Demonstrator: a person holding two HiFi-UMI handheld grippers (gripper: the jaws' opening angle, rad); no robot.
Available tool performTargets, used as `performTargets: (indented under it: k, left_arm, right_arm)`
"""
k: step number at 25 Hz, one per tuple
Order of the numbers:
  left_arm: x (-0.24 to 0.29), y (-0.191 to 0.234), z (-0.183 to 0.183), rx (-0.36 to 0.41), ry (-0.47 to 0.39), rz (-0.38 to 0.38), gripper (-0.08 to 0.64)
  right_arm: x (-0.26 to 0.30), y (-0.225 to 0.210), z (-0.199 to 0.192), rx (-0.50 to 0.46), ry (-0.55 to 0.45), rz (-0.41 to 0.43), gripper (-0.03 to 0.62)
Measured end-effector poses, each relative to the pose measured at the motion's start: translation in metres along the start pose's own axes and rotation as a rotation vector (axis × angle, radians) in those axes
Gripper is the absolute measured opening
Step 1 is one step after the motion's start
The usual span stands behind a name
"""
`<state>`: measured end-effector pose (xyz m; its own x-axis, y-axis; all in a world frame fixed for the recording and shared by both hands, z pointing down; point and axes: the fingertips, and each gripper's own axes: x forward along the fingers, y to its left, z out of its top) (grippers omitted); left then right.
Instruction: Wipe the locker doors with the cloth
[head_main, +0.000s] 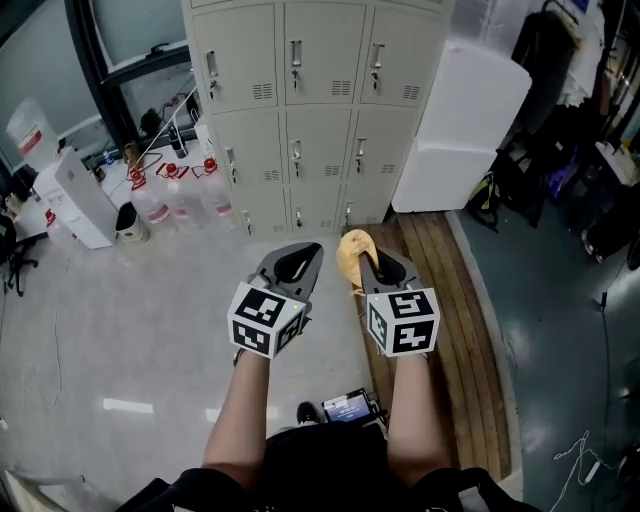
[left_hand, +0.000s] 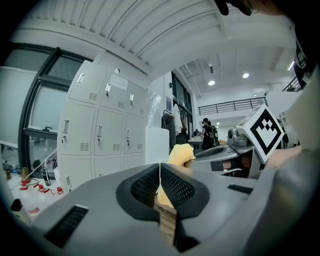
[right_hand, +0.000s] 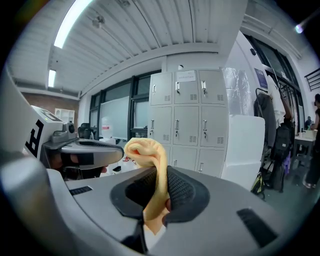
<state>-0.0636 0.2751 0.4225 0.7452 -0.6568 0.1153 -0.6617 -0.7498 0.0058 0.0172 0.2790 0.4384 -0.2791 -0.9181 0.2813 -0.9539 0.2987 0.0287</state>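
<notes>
A bank of cream locker doors (head_main: 318, 110) stands ahead, three columns wide; it also shows in the left gripper view as lockers (left_hand: 100, 125) and in the right gripper view as lockers (right_hand: 186, 120). My right gripper (head_main: 362, 262) is shut on a yellow cloth (head_main: 352, 252), which bulges up between its pads as the cloth (right_hand: 148, 159). My left gripper (head_main: 296, 262) is held beside it, shut with nothing between its jaws; past its tips the cloth (left_hand: 181, 154) is visible. Both grippers hang well short of the lockers.
A tall white block (head_main: 458, 125) stands right of the lockers. Clear bottles with red caps (head_main: 180, 195) and a white machine (head_main: 75, 198) sit on the floor at left. A wooden platform (head_main: 450, 300) runs below the right gripper. Bags and clothing (head_main: 570, 150) crowd the far right.
</notes>
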Motion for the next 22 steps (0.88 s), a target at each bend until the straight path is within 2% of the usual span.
performTargets:
  k: [4, 10, 17, 22]
  left_arm:
    - [0.019, 0.034, -0.005, -0.018, 0.013, 0.004, 0.025]
    - [0.064, 0.087, -0.011, -0.043, 0.013, 0.050, 0.025]
    - [0.150, 0.149, 0.019, -0.025, 0.001, 0.108, 0.025]
    - [0.224, 0.165, 0.028, -0.003, 0.012, 0.089, 0.025]
  right_arm:
    - [0.040, -0.001, 0.008, 0.002, 0.007, 0.016, 0.075]
    - [0.109, -0.018, 0.016, -0.033, 0.018, 0.059, 0.075]
    - [0.195, -0.074, 0.058, -0.053, 0.003, 0.118, 0.075]
    - [0.244, -0.129, 0.078, -0.051, -0.008, 0.130, 0.075]
